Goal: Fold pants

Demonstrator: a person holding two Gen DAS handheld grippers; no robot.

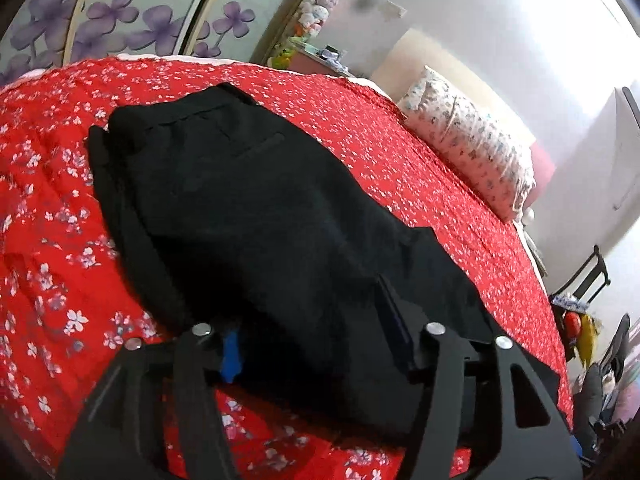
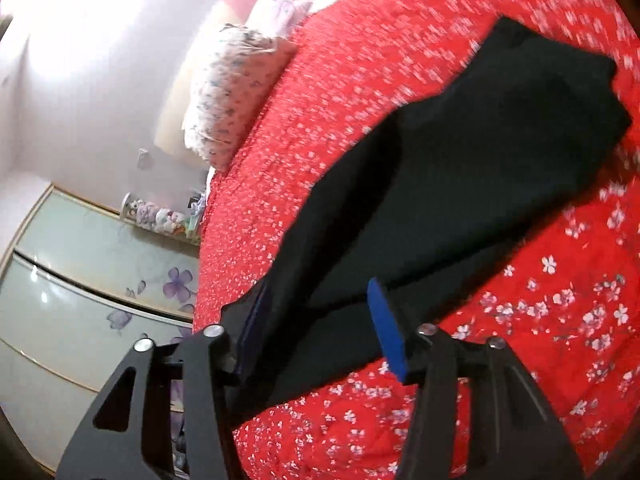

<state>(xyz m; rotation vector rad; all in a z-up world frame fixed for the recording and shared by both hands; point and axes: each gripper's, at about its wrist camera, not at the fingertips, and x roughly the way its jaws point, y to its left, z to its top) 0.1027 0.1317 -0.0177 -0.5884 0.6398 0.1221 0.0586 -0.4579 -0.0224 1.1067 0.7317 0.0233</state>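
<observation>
Red floral bedspread [image 1: 400, 152], patterned pillow [image 1: 464, 136], purple-flowered wardrobe doors [image 1: 120, 12], white wall [image 1: 500, 12].

both wrist views look down, close over pants [image 1: 256, 208].

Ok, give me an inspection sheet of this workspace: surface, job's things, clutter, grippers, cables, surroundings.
Surface: bed with a red flowered cover.
Job's things: black pants lying on the cover, partly folded.
Clutter: pillow at the head of the bed.
Grippers: left gripper open, pants edge between the jaws; right gripper open over the pants.
Cables: nothing seen.
Surroundings: wardrobe with purple flowers, shelf of soft toys, white wall.
</observation>
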